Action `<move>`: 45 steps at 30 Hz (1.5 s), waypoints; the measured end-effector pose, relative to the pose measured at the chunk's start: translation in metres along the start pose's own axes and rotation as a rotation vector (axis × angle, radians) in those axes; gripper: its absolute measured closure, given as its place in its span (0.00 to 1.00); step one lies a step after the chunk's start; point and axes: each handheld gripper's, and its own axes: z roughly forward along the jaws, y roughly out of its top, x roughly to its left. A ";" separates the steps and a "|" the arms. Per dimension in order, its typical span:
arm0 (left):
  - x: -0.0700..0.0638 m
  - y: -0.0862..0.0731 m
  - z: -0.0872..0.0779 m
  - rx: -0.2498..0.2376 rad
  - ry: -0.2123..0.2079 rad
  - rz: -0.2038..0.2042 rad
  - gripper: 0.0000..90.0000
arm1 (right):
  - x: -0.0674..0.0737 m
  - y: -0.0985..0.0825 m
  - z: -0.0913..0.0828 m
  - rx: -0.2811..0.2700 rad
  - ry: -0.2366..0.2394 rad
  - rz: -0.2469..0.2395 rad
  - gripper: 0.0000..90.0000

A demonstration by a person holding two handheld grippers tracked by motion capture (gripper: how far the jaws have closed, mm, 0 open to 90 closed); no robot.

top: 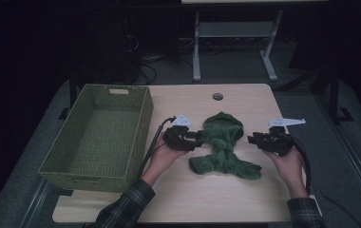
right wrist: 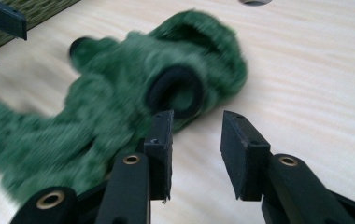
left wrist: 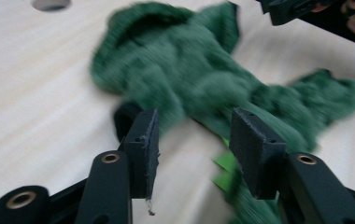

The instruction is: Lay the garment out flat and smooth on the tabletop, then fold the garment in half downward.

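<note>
Left gripper (left wrist: 194,135) spread, right gripper (right wrist: 196,140) spread, flanking green fleece garment (top: 222,145), table (top: 245,199)

A light wooden table (top: 245,199) with a round cable hole (top: 217,96) near its twelve o'clock edge stands in a dim room. Beyond it, at twelve o'clock, a second table's white metal legs (top: 196,47) rest on grey floor (top: 235,66). Tangled black cables (top: 145,61) lie at eleven o'clock. The surroundings are dark.
</note>
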 end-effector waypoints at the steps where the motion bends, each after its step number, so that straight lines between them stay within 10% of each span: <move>1: -0.003 -0.004 -0.002 0.007 0.000 0.004 0.55 | 0.004 -0.006 -0.002 0.003 0.006 -0.006 0.70; 26: -0.044 -0.092 -0.025 0.189 0.085 0.133 0.14 | 0.077 -0.020 0.002 0.016 0.143 -0.144 0.67; 45: -0.042 -0.101 -0.024 0.110 0.059 0.135 0.14 | 0.141 -0.008 0.036 0.032 0.295 -0.267 0.69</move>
